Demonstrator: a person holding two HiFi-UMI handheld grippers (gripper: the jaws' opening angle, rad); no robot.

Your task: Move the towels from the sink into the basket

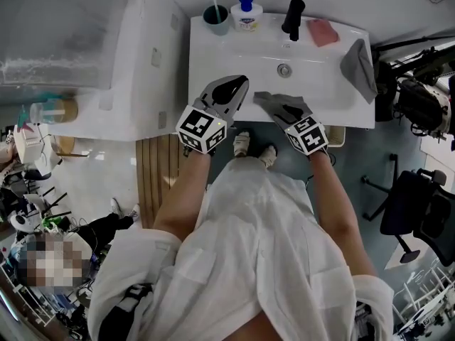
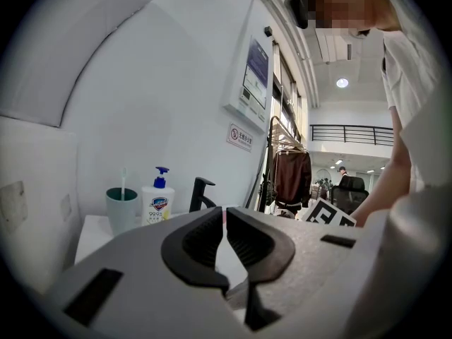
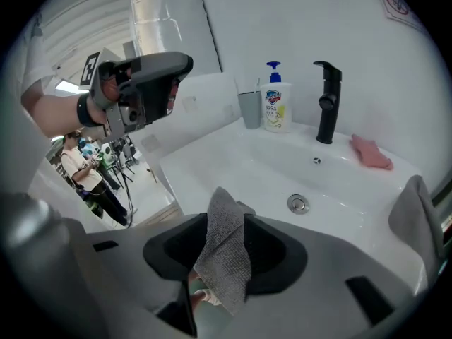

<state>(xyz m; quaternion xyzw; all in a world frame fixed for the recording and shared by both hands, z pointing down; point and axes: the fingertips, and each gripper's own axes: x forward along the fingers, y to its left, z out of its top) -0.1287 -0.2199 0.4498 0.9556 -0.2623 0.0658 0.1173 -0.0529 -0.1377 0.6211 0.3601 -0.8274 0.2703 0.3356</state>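
The white sink (image 1: 234, 55) holds a pink towel (image 1: 322, 31) by the black faucet (image 1: 293, 16), and a grey towel (image 1: 359, 66) is draped over its right rim. A second grey towel (image 3: 226, 253) hangs loose between the jaws of my right gripper (image 3: 226, 242). Those jaws stand wide, with dark gaps on both sides of the cloth. This gripper (image 1: 269, 99) hovers over the sink's front edge. My left gripper (image 1: 238, 82) is beside it to the left, with its jaws together and nothing in them (image 2: 225, 221).
A teal cup (image 1: 216, 18) and a soap bottle (image 1: 247, 13) stand at the sink's back edge. What looks like a white basket rim (image 1: 337, 135) shows below the sink's front right. A white cabinet (image 1: 135, 62) is on the left, and an office chair (image 1: 419, 215) on the right.
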